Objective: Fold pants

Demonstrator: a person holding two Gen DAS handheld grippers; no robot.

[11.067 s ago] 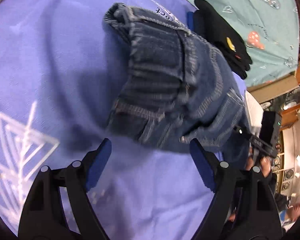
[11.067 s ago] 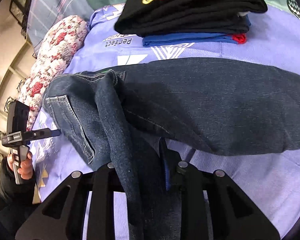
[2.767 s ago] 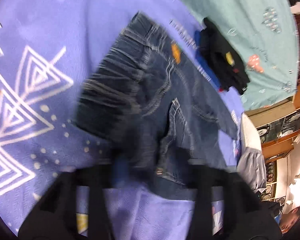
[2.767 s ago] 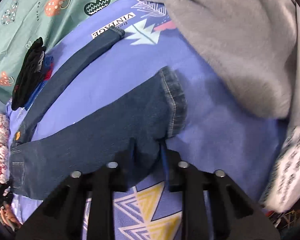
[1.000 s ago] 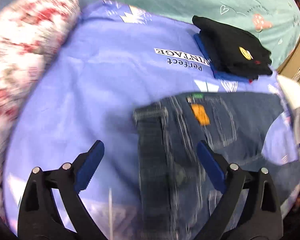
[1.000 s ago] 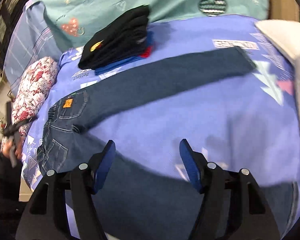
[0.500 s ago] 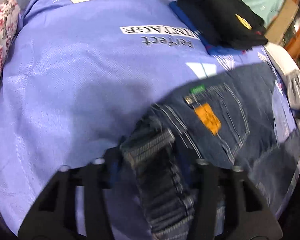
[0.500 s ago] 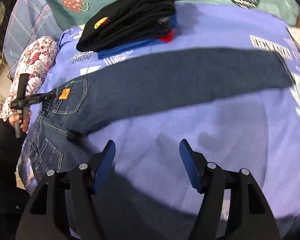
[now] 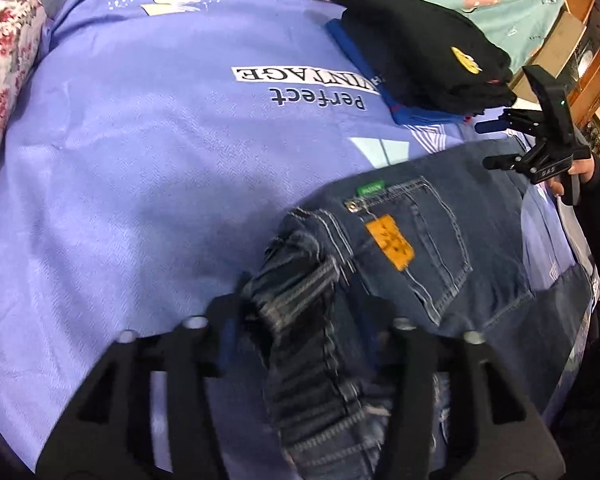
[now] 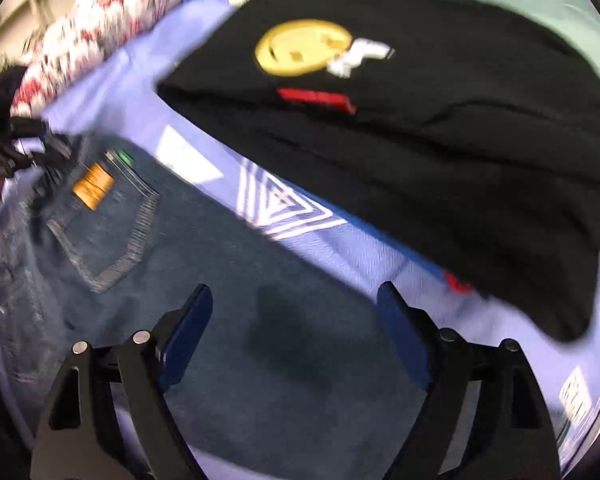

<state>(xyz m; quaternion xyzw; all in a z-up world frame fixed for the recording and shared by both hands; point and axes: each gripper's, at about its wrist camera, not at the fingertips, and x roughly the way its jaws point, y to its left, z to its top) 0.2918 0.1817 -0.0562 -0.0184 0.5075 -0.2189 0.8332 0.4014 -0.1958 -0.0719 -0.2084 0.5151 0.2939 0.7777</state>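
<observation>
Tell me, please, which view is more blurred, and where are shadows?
Right wrist view: strong motion blur over the black stack and jeans, with a dark shadow patch on the denim. Left wrist view: sharper; blur only near the left gripper, whose shadow falls on the sheet.

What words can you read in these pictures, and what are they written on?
"VINTAGE": purple bedsheet, upside down, partly under the folded clothes.
"Perfect": same sheet, upside down.
Green tag on the jeans: too small.
Orange patch: unreadable.
Black garment: yellow smiley, white and red marks, blurred.
</observation>
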